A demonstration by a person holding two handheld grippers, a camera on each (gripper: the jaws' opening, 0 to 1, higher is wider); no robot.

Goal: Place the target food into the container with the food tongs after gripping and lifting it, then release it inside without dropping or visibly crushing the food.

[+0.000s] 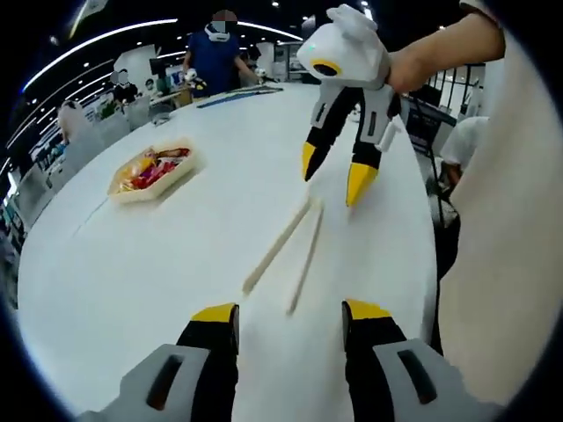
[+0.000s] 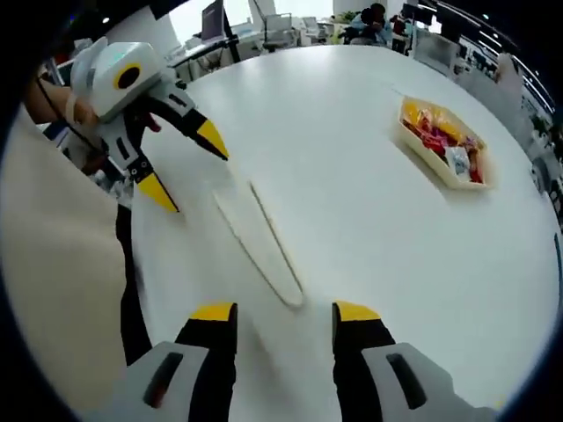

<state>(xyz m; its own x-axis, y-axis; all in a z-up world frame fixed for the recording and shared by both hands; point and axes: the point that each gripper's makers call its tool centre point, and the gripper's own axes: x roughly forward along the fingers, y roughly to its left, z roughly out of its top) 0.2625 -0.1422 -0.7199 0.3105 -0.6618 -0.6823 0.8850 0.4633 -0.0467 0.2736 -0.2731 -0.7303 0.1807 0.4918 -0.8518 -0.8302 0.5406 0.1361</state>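
Reaching for the tongs

Both my grippers, left (image 1: 290, 318) and right (image 2: 283, 316), hover empty, jaws apart; tongs (image 1: 286, 246) lie slightly open. I grab them squarely first, tray (image 1: 151, 172) waits far.

Left claw (image 1: 288, 318) and right claw (image 2: 285, 316), jaws apart.

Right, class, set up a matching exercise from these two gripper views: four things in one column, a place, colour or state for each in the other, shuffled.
Things:
1. food tongs
2. container
3. left gripper
4. table

Descriptions:
A. white, round-edged
B. holds red and yellow food
C. jaws open, yellow tips
D. pale, lying flat between the grippers

Pairs: 1-D, 2-B, 3-C, 4-A
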